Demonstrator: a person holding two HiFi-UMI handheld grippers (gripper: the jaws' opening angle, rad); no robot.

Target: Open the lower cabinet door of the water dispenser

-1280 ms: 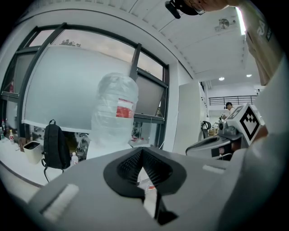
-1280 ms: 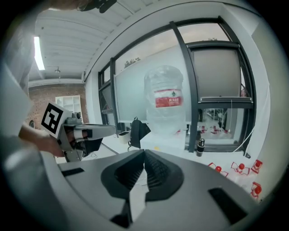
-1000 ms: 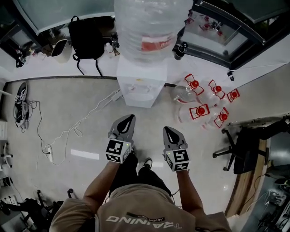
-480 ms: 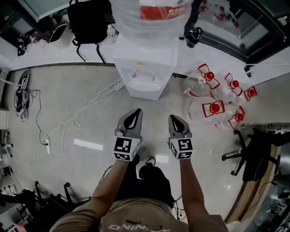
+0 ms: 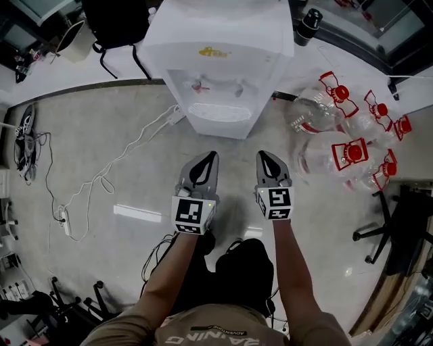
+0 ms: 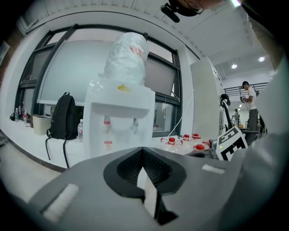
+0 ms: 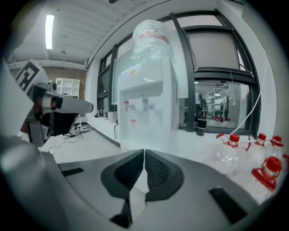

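Grey left gripper (image 5: 208, 155) and right gripper (image 5: 265, 155) held closed, empty; ahead, white plastic water dispenser (image 5: 223, 61) door, seemingly hidden, could be missed by unopened jaws

Pale glossy floor (image 5: 101, 145), white cable (image 5: 101, 180) snaking to power strip (image 5: 63, 220). Black backpack (image 5: 120, 20) on white ledge (image 5: 61, 78). Dark-framed windows (image 6: 72, 67) behind. Office chair (image 5: 406, 216) right. Ceiling strip light (image 7: 49, 31) on.
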